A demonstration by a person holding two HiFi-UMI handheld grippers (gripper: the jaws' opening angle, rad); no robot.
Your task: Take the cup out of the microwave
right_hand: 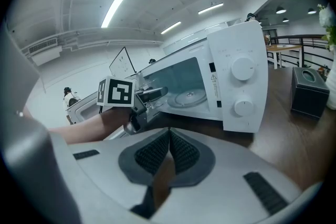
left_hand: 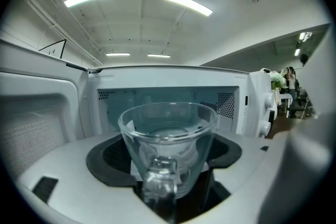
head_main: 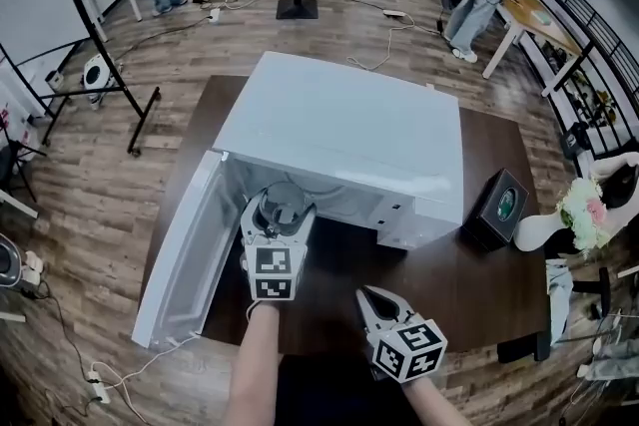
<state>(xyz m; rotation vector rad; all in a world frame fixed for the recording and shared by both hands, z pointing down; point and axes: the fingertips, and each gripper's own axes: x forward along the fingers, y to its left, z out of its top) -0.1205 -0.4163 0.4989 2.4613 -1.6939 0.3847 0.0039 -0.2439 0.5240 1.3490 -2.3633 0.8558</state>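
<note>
A clear glass cup (left_hand: 168, 136) with a handle facing the camera sits between the pads of my left gripper (left_hand: 168, 165), which is shut on it. In the head view the cup (head_main: 283, 204) hangs just in front of the open cavity of the white microwave (head_main: 339, 130), outside it. Its door (head_main: 185, 249) swings wide to the left. The glass turntable (right_hand: 189, 97) inside is bare. My right gripper (right_hand: 169, 152) is shut with nothing in it, and hovers low over the dark table (head_main: 459, 284), to the right of the left gripper (right_hand: 144, 98).
A black tissue box (head_main: 499, 207) stands to the right of the microwave, with a white vase of flowers (head_main: 581, 213) beyond it. People stand at desks far back in the room. Cables lie on the wooden floor.
</note>
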